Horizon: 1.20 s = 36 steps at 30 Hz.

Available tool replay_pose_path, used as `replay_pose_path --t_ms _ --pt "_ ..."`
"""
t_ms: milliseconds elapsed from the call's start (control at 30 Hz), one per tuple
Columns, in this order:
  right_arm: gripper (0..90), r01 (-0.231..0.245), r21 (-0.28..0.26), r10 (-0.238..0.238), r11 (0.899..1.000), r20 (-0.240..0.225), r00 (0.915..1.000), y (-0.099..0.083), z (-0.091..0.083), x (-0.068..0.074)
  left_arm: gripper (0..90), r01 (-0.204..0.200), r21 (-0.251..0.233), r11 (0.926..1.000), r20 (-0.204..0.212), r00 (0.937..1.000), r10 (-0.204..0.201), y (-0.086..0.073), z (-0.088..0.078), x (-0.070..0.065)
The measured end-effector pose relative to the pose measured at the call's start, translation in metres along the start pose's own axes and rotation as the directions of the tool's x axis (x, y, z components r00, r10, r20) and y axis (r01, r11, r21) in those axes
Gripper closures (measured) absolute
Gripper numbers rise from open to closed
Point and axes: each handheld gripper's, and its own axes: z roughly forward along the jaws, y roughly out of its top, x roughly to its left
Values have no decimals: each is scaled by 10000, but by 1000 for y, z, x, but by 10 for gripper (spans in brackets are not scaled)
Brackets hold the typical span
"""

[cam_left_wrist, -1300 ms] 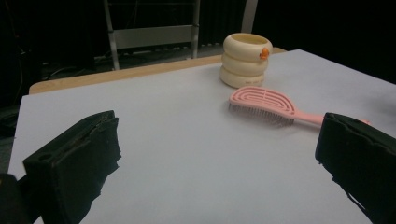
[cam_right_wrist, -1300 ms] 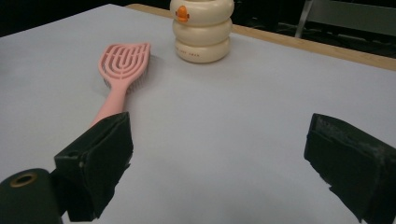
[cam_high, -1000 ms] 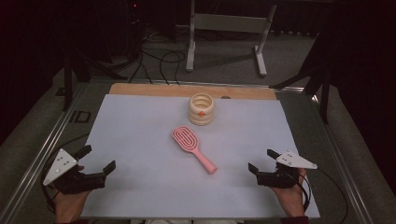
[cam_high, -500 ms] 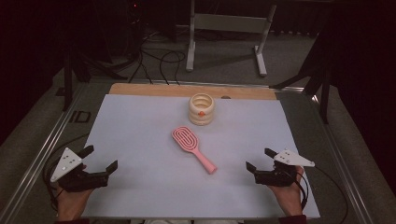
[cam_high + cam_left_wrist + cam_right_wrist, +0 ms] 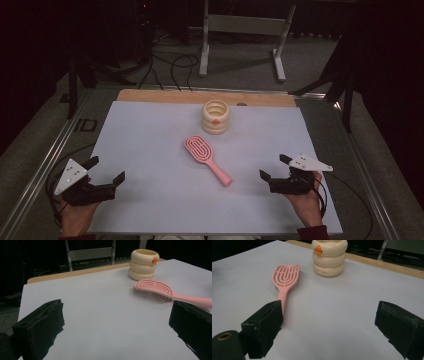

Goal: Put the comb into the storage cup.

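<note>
Pink hairbrush (image 5: 207, 159) lies bristles-down mid-mat, handle toward right gripper (image 5: 276, 170), w/ cream ringed cup (image 5: 216, 116) just behind; both right & left gripper (image 5: 106, 172) hover wide open, empty, likely poised for a pickup.

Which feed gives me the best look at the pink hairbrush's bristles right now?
The left gripper view: it sees the pink hairbrush side-on, with the bristles plain beneath the head, facing the table. The right gripper view looks along the handle, so bristles just peek out at the head's edge. The high view gives the slotted back alone.
</note>
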Motion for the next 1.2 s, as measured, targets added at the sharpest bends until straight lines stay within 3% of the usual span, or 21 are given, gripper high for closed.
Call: replay_pose_path --t_ms 367,1200 --pt "78 58 267 -49 9996 -326 9995 20 12 6 2 -24 129 9999 -22 10000 24 -1 2 0" --pt "79 521 809 -459 9954 -768 9960 44 43 24 0 136 70 9999 -345 9993 -133 -2 1 2"
